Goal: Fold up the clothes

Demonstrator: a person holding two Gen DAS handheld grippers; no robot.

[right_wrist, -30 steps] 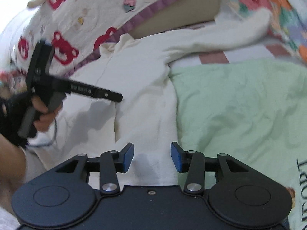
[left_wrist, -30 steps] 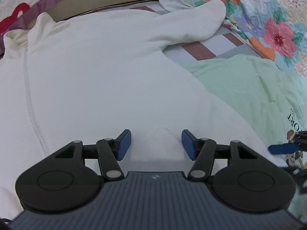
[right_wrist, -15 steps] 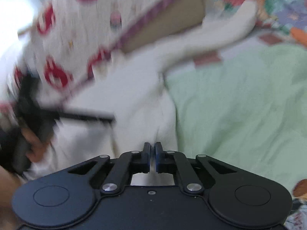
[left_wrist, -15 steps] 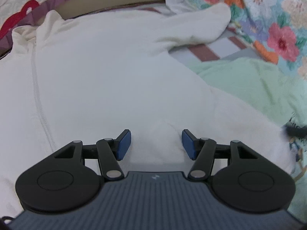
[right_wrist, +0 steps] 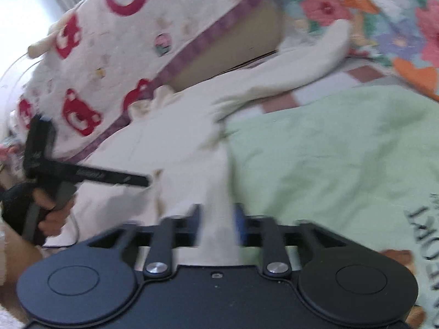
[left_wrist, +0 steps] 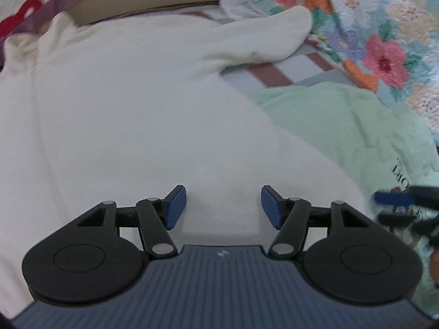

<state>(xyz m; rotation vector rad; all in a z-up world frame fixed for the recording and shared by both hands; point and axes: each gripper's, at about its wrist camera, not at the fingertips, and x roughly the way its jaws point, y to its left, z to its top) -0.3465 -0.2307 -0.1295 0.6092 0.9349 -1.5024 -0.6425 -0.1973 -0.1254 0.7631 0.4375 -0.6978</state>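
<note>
White garment (left_wrist: 142, 115) lies spread over the left and middle of the frame on the bed. Left gripper (left_wrist: 223, 205) hovers released above its hem; right gripper (right_wrist: 218, 226), blurred, seems parted around the cloth edge, beside green shirt (right_wrist: 343, 148).

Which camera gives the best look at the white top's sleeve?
The left wrist view: the white top's sleeve shows sharp, stretched toward the floral quilt, cuff included. In the right wrist view the sleeve is also whole but smeared by motion blur and farther off.
</note>
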